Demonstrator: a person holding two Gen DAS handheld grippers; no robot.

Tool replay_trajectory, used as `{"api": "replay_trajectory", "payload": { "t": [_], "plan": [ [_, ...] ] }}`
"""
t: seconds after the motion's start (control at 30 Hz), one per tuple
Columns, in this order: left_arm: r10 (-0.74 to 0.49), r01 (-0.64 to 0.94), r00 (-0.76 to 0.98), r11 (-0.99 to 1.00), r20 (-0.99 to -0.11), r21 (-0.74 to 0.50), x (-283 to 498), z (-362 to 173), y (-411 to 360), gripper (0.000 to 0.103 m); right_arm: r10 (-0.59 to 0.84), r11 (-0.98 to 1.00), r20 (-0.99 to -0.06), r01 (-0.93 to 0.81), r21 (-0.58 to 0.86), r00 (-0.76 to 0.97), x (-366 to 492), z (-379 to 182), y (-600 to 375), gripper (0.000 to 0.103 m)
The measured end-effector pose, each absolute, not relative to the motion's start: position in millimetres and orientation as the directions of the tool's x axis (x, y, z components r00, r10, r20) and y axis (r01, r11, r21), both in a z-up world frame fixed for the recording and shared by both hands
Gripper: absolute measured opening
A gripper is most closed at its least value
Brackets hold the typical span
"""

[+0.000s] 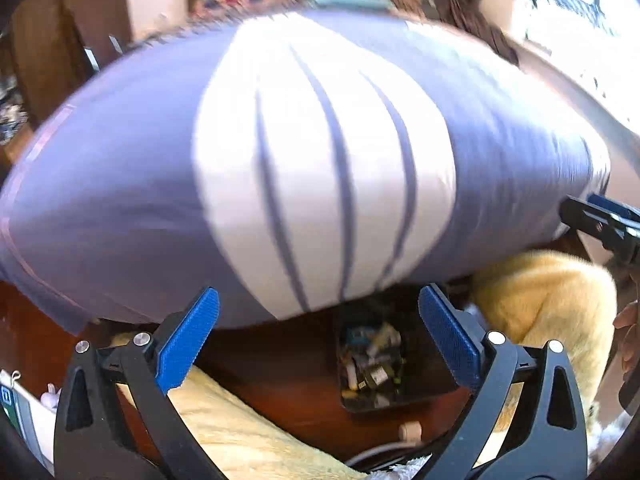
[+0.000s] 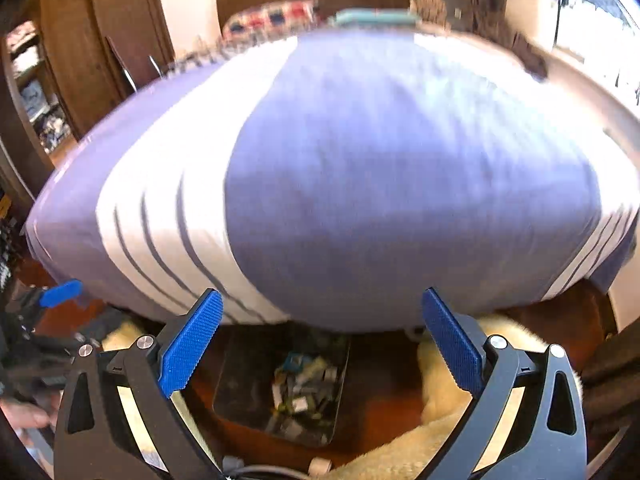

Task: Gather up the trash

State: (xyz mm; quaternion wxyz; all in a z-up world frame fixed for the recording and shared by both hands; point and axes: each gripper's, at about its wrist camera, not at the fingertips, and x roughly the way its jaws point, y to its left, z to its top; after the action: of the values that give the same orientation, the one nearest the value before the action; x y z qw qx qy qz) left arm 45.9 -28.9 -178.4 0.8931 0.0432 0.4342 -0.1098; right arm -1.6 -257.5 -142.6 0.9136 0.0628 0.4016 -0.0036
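Note:
A black bin [image 1: 416, 396] holding several scraps of trash [image 1: 370, 364] stands on the dark wooden floor just below the bed's foot; it also shows in the right wrist view [image 2: 236, 392] with its trash [image 2: 304, 388]. My left gripper [image 1: 318, 340] is open and empty, above and in front of the bin. My right gripper [image 2: 320, 344] is open and empty, also above the bin. The right gripper's fingers [image 1: 600, 224] show at the right edge of the left view; the left gripper's blue pad [image 2: 60, 292] shows at the left of the right view.
A bed with a purple and white striped sheet [image 1: 320, 152] fills both views [image 2: 400, 180]. A cream fluffy rug [image 1: 552, 300] lies on the floor [image 1: 280, 364] beside the bin [image 2: 448, 384]. A wooden wardrobe [image 2: 80, 40] stands at the left. A white cable plug [image 1: 410, 430] lies near the bin.

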Motion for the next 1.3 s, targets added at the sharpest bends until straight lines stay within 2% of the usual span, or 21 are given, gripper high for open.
{"api": "replay_trajectory", "payload": {
  "t": [0.2,0.4,0.6,0.87,1.3],
  "plan": [
    [-0.070,0.107,0.747,0.994,-0.662,0.015,22.8,-110.8,15.9,0.095,0.007,0.996,-0.607,0.046,0.072,0.794,-31.0,-82.0,-255.8,0.100],
    [-0.023,0.027,0.862,1.000,-0.506,0.001,-8.1,-41.1,46.6,0.095,-0.098,0.992,-0.477,0.121,0.019,0.873,-58.2,-32.4,-255.4,0.100],
    [0.007,-0.007,0.913,1.000,-0.407,0.001,-31.6,-8.4,47.1,0.095,-0.153,0.987,-0.372,0.163,-0.003,0.916,-86.6,-0.1,-255.7,0.100],
    [-0.010,0.005,0.925,1.000,-0.379,-0.015,-43.6,-4.3,43.6,0.095,-0.180,0.983,-0.314,0.182,-0.022,0.932,-100.5,14.8,-254.0,0.100],
    [-0.011,-0.002,0.922,0.999,-0.386,-0.034,-39.5,-5.1,52.9,0.095,-0.196,0.979,-0.313,0.202,-0.014,0.929,-101.7,11.6,-258.1,0.100]
  ]
}}
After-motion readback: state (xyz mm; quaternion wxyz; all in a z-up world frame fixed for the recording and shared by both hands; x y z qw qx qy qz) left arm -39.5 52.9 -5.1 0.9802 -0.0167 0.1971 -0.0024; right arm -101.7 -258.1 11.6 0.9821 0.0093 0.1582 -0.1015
